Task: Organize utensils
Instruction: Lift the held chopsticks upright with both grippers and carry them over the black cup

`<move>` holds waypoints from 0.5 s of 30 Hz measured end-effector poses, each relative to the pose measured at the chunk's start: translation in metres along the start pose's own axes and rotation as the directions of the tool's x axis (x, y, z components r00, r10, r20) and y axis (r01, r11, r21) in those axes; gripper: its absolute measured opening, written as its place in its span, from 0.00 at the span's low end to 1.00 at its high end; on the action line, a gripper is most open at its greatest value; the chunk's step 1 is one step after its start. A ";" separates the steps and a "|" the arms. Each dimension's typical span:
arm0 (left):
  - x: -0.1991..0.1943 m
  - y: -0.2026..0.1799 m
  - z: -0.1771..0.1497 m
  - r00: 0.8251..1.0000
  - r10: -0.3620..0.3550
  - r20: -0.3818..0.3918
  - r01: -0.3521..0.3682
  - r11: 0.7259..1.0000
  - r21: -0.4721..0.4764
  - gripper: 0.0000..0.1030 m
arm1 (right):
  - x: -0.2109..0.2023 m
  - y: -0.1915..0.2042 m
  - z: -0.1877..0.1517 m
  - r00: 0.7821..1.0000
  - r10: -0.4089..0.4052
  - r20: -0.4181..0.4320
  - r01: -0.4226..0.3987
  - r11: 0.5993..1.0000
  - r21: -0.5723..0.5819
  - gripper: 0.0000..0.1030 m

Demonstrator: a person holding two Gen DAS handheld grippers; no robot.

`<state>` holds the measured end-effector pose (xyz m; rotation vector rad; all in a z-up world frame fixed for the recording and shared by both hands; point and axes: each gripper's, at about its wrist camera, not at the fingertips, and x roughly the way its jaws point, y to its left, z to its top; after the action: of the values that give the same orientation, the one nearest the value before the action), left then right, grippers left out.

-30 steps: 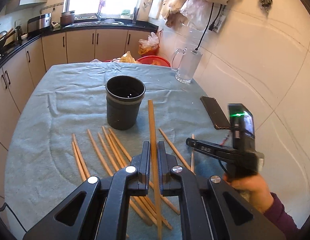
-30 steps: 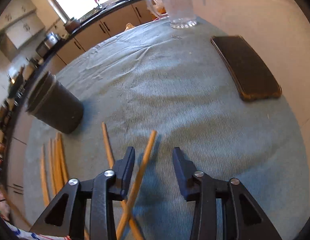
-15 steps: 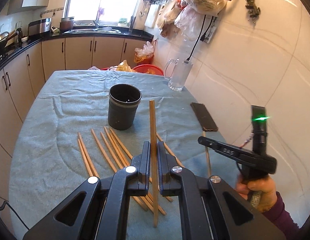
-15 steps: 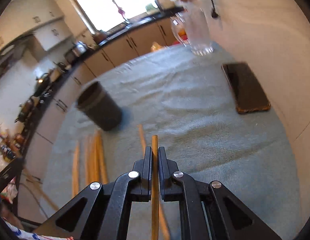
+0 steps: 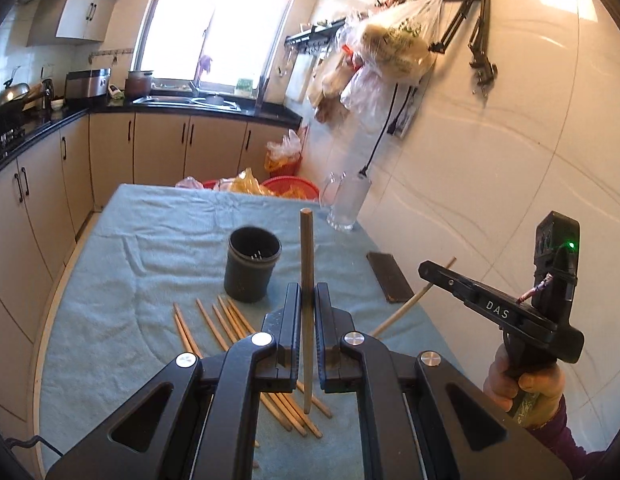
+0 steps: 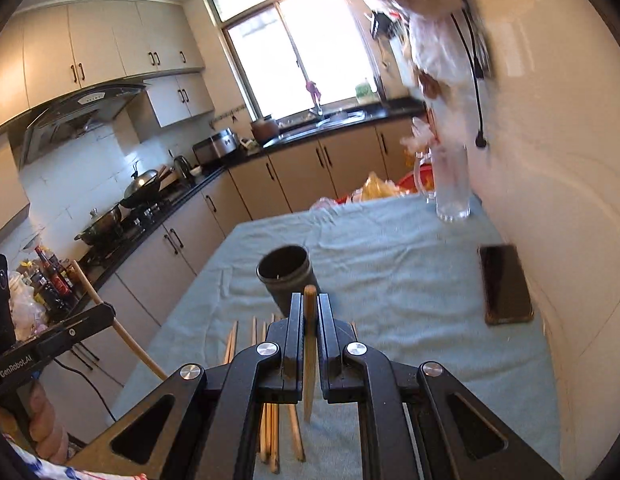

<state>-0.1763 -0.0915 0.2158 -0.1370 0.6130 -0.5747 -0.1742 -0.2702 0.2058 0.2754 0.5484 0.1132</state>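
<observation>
Left gripper: we see the left gripper (image 5: 307, 300) clamped on one chopstick (image 5: 305, 280), lifted clear of the cloth, nearer the camera than the black cup (image 5: 251, 264).
Held chopstick, left: it stands nearly upright between the pads, its upper end above the cup's rim in the left wrist view, its lower end hanging over the loose sticks.
Right gripper: we see the right gripper (image 6: 310, 312) with its jaws tight on a second chopstick (image 6: 309, 344), also off the cloth, just in front of the cup (image 6: 287, 276).
Held chopstick, right: in the left wrist view it slants down from the right gripper's jaws (image 5: 430, 270) toward the cloth, to the right of the cup.
Black cup: it stands upright on the blue cloth (image 5: 149, 264); its mouth is open and we cannot make out what lies inside.
Loose chopsticks: a fan of them (image 5: 225, 322) lies flat on the cloth just in front of the cup, partly hidden behind the left gripper's frame.
Phone: a dark phone (image 6: 504, 284) lies flat to the right of the cup, near the wall.
Glass mug: a clear mug (image 5: 348, 204) stands beyond the cup, at the far right corner of the cloth.
Hands: a hand (image 5: 526, 388) in a purple sleeve grips the right gripper's handle, to the right of the cup.
</observation>
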 end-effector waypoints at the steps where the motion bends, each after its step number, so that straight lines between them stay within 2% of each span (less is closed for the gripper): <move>1: 0.000 0.002 0.004 1.000 0.002 0.006 -0.002 1.000 -0.005 0.06 | 0.000 0.002 0.003 1.000 -0.001 0.006 0.001 1.000 -0.003 0.06; 8: 0.003 0.016 0.031 0.998 0.049 0.046 -0.048 0.999 -0.023 0.06 | -0.004 0.006 0.031 0.998 -0.006 0.057 0.007 1.000 -0.016 0.06; 15: 0.023 0.025 0.081 0.992 0.099 0.081 -0.098 0.995 -0.018 0.06 | 0.013 0.020 0.079 0.993 -0.006 0.118 0.012 0.999 -0.045 0.06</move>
<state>-0.1029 -0.0870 0.2629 -0.1416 0.5410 -0.4668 -0.1224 -0.2665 0.2703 0.2334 0.4292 0.0998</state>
